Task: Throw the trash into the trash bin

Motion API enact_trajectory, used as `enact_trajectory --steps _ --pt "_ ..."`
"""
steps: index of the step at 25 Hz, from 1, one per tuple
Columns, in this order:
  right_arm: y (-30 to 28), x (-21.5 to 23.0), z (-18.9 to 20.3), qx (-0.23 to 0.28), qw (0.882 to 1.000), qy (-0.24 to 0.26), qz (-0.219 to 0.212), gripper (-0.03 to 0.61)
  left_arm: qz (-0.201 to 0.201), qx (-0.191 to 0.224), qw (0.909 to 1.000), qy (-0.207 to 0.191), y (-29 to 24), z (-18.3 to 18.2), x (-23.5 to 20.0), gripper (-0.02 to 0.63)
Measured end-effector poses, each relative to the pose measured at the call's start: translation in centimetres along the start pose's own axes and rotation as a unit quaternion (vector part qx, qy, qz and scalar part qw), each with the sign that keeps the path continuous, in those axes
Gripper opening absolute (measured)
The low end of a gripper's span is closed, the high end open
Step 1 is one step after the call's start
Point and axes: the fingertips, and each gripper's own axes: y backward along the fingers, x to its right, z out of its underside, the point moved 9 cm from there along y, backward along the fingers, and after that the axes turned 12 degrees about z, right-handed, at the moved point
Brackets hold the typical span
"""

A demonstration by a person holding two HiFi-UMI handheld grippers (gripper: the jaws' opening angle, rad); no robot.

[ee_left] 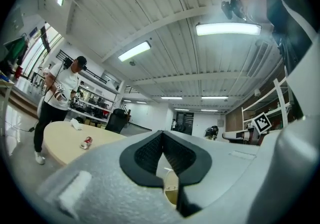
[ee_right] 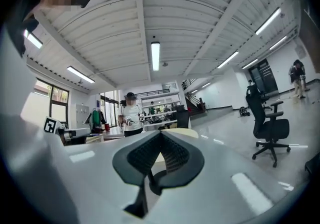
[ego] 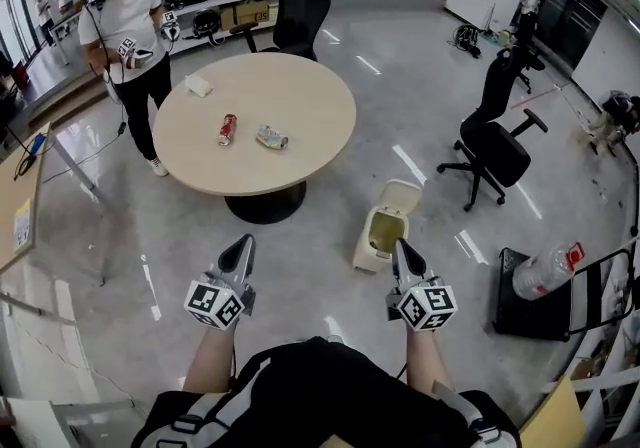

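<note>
On the round wooden table (ego: 300, 96) lie a red can (ego: 227, 129), a crushed pale can (ego: 271, 138) and a white tissue (ego: 198, 86). A beige trash bin (ego: 383, 231) stands on the floor right of the table's base, its lid flipped open. My left gripper (ego: 242, 254) is shut and empty, held low in front of the table. My right gripper (ego: 402, 256), also shut and empty, points at the bin's near side. The left gripper view shows its closed jaws (ee_left: 163, 135), the red can (ee_left: 86, 142) and a sliver of the bin (ee_left: 171, 188). The right gripper (ee_right: 161, 135) has nothing in its jaws.
A person (ego: 125, 26) holding grippers stands at the table's far left. One black office chair (ego: 300, 11) is behind the table, another (ego: 495, 141) to the right. A black cart with a plastic bottle (ego: 545, 274) stands right of the bin. Shelves line the back wall.
</note>
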Motion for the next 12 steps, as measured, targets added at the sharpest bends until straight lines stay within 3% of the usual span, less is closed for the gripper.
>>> enact_trajectory --steps 4,12 --pt "-1.8 1.0 -0.6 0.004 1.000 0.000 -0.020 0.006 -0.036 0.015 0.9993 -0.001 -0.2 -0.4 -0.1 0.000" --pt "-3.8 3.2 0.2 -0.011 0.999 -0.021 -0.037 0.006 -0.059 0.001 0.9983 0.003 -1.2 0.7 1.0 0.000"
